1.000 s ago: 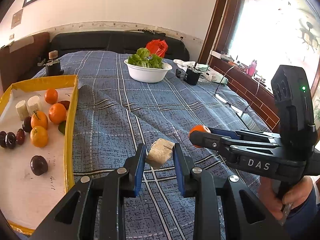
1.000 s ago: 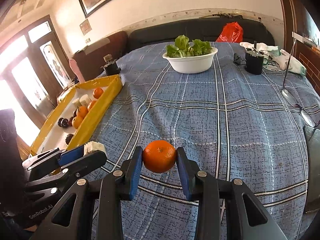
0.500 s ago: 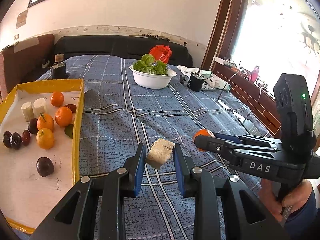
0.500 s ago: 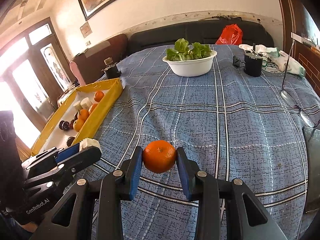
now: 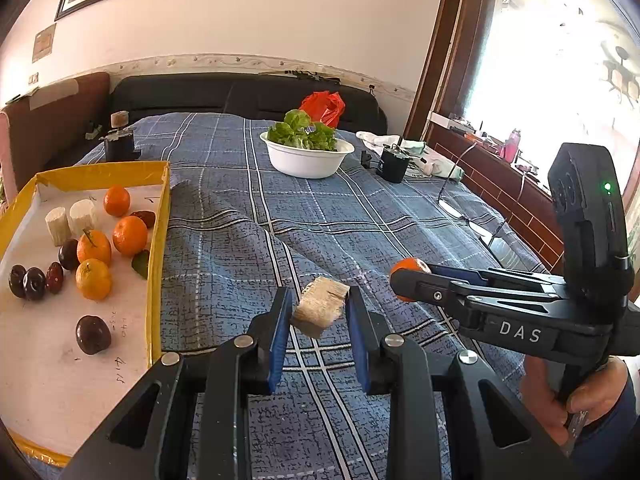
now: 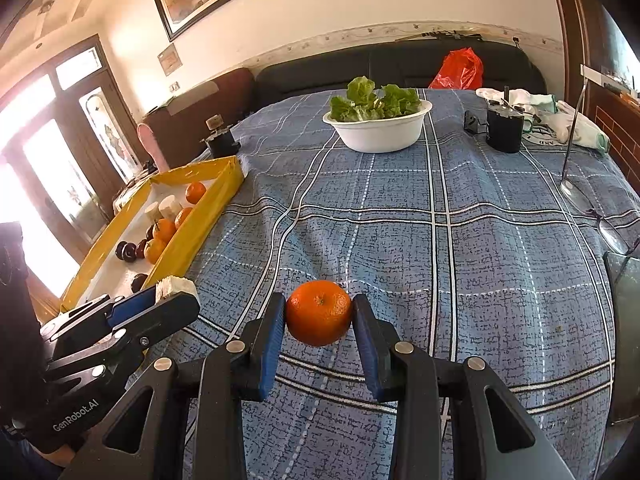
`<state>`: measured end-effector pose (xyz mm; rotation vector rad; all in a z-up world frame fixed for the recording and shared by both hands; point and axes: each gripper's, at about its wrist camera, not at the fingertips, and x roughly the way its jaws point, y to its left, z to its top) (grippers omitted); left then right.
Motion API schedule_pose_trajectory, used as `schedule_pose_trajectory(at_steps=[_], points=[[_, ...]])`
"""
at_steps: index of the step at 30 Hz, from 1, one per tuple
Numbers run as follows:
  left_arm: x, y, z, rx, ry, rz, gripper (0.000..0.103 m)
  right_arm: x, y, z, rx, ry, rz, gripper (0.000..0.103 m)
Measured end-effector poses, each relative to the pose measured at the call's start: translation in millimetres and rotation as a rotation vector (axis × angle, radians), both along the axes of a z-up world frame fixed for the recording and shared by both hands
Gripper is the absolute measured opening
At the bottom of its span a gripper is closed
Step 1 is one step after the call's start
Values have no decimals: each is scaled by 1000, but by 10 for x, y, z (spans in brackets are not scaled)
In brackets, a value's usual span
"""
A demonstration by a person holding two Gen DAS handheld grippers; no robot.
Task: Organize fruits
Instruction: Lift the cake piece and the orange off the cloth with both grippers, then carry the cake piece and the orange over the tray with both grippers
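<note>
While both tools hover above the blue plaid cloth (image 6: 460,264), my left gripper (image 5: 320,312) clamps a pale fibrous cylinder chunk (image 5: 320,307) beside the yellow-rimmed white tray (image 5: 158,216) of round orange tangerines (image 5: 129,235) and dark plums (image 5: 93,334) at the cloth's left edge; my right gripper (image 6: 319,314) clamps a round orange tangerine (image 6: 319,312).

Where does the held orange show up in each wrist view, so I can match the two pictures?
Left wrist view: the orange peeks out at center right, mostly hidden behind the tip of the right gripper.
Right wrist view: the orange sits low in the center, clamped between that gripper's blue-padded fingers.
Shared landmark: the white bowl of lettuce on the plaid cloth.
</note>
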<state>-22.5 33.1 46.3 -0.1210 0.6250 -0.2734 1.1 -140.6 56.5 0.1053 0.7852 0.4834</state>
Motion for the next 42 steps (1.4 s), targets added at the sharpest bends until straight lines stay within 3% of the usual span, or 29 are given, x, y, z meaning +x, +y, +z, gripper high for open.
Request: schedule_pose_trajectory(at_steps=[11,21,32,42], points=[[-70,57,70,6,-34,37,26,-5,44,-8,-8,-12,4,38],[-290,462,316,-27,-105,99,27,-39,140,69,33,14,-17,38],[-447,1413,334,-96,-86,279,27,-357,1065,420,32,-53,152,38],[-407,2074,122,-138,-11,411,27,-512,1980,349,-33,-45,304,38]])
